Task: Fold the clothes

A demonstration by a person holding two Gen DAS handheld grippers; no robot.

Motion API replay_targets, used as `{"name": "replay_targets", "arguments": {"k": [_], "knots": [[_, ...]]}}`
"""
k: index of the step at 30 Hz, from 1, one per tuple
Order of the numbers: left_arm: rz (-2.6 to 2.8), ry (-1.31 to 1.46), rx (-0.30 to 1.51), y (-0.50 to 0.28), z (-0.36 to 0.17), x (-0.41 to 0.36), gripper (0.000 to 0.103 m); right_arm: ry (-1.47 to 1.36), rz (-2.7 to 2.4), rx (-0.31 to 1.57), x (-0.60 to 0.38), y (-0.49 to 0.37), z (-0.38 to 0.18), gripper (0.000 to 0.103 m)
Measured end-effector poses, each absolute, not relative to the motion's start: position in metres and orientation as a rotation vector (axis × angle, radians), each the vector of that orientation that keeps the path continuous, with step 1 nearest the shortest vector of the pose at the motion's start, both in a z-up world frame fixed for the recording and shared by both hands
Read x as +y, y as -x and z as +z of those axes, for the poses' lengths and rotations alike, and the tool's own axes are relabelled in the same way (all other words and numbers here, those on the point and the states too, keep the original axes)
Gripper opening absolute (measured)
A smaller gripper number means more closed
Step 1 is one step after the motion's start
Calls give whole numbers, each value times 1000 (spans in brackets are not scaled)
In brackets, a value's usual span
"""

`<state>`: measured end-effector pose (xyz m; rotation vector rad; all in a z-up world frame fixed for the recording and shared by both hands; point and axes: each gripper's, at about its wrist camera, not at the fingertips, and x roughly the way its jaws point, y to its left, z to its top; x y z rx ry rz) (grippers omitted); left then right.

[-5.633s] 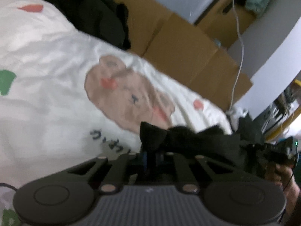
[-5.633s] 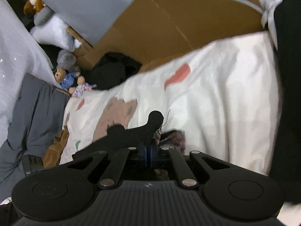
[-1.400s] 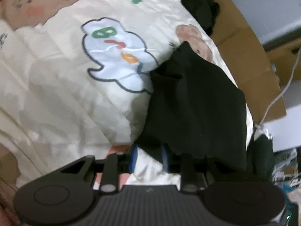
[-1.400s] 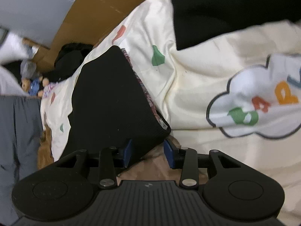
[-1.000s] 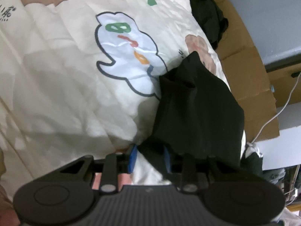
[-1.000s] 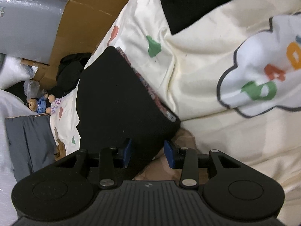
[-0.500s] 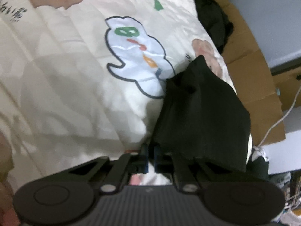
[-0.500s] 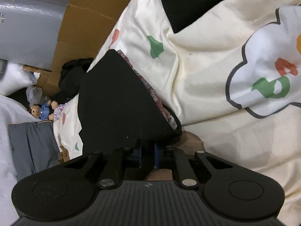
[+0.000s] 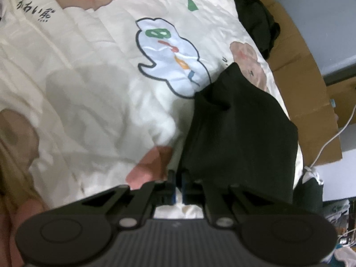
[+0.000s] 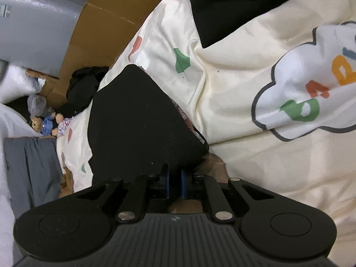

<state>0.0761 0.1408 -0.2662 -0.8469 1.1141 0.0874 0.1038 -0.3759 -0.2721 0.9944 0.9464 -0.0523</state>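
While both grippers grasp cloth, the scene reads as follows, largest thing first.

Bed cover: a cream bedspread [image 9: 93, 93] printed with brown bears, a pale blue cloud with coloured letters and small green and red shapes; it fills most of both views.

Cardboard: flattened brown cardboard [image 9: 304, 102] lies beside the bed's far edge.

Task garment: a black garment [image 9: 240, 133] lies on the bedspread just beside the cloud print, its near corner between the left fingers.

Second piece: a black ribbed garment [image 10: 138, 120] with a patterned edge lies on the bedspread, reaching down to the right fingers.

Left gripper [image 9: 179, 181]: fingers clenched on the near corner of the black garment, having just been closing.

Right gripper [image 10: 175, 183]: fingers clenched on the near edge of the black ribbed garment, having just been closing.

Toy: a small stuffed bear [image 10: 45, 124] lies beyond the bedspread's far corner.
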Motion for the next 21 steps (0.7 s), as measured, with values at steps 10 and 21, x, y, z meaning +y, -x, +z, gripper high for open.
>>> {"name": "replay_targets", "arguments": {"k": [10,21], "knots": [[112,863,1130,-50,-260,133,4,-917,-83,927,-375,-89,-255,10],[130,859,1145,-33,-258,112,4,-899,-98,897,-389,-88,-245,10]]}}
